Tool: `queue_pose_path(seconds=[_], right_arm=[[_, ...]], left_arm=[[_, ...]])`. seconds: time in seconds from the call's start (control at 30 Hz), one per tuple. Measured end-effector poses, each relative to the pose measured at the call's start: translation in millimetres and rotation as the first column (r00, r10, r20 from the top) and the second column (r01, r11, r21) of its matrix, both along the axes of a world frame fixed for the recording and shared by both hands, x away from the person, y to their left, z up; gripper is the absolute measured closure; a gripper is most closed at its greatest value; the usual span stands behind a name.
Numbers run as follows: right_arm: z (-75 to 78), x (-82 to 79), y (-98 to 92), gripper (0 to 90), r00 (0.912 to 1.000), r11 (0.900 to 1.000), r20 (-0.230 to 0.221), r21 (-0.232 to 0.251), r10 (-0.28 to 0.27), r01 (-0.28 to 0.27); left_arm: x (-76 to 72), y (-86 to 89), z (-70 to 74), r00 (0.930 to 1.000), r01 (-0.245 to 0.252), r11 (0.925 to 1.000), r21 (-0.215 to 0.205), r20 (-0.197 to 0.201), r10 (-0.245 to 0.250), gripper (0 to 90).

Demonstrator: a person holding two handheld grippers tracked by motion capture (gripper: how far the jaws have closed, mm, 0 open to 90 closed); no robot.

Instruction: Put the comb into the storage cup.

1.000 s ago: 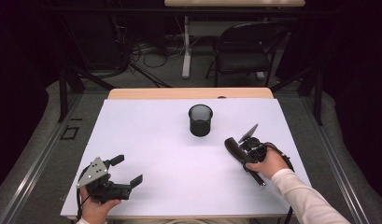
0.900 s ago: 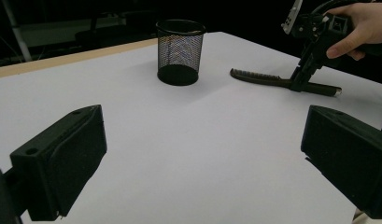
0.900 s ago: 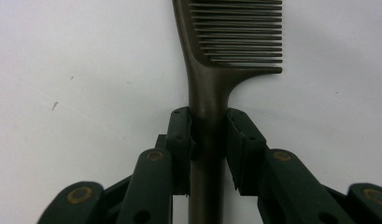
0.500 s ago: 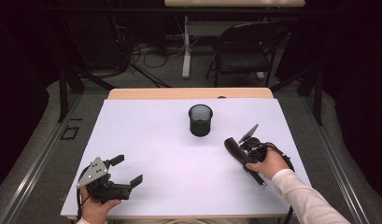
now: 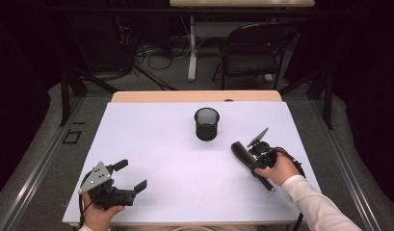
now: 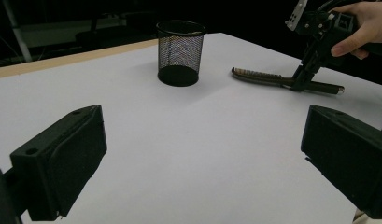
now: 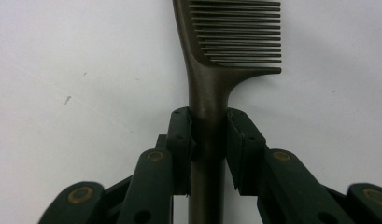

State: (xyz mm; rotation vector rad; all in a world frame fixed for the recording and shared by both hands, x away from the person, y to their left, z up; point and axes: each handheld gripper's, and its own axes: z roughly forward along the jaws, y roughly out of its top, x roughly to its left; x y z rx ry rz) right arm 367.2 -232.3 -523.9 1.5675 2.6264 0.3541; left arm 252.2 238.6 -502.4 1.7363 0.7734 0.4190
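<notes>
lying flat, dark brown comb (image 7: 212,70), fine teeth, long handle

A white-topped desk (image 5: 151,139) with a wooden far edge filled the middle of the frame. Beyond it, at upper right, stood a black folding chair (image 5: 250,53) on grey floor (image 5: 35,159). Cables (image 5: 146,53) lay at upper left, near what seemed a table leg (image 5: 192,48). The surroundings were dark.
</notes>
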Motion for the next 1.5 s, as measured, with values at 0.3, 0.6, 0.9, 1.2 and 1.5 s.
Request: queue_pose_path(seconds=[0.3,0.6,0.9,1.2,1.5], right_arm=[[14.5,-2.0,-1.8,72.7,0.9994,0.999,-0.029,-0.041,0.02,-0.021],[44.5,-2.0,4.3,72.7,0.9734,0.961,-0.203,-0.23,0.107,-0.154],[29.9,-15.3,7.6,72.7,0.9951,0.998,0.076,0.012,0.062,-0.064],[33.0,-19.0,10.3,72.7,0.988,0.995,0.129,0.034,0.085,-0.09],[37.8,-22.5,13.5,72.7,0.9829,0.993,0.16,0.062,0.09,-0.101]], left_arm=[[0.1,0.6,-0.1,0.9999,-0.01,0.9999,-0.004,0.001,0.01,0.5],[0.8,1.4,-0.5,1.0,-0.006,0.9999,-0.015,-0.005,0.006,1.1],[1.6,1.8,-1.0,0.9999,-0.002,0.9998,-0.022,-0.013,0.002,1.3],[2.3,1.3,-2.0,0.9998,0.007,0.9996,-0.027,-0.016,-0.007,1.3],[2.4,0.8,-2.7,0.9999,0.009,0.9997,-0.025,-0.009,-0.009,1.7]])
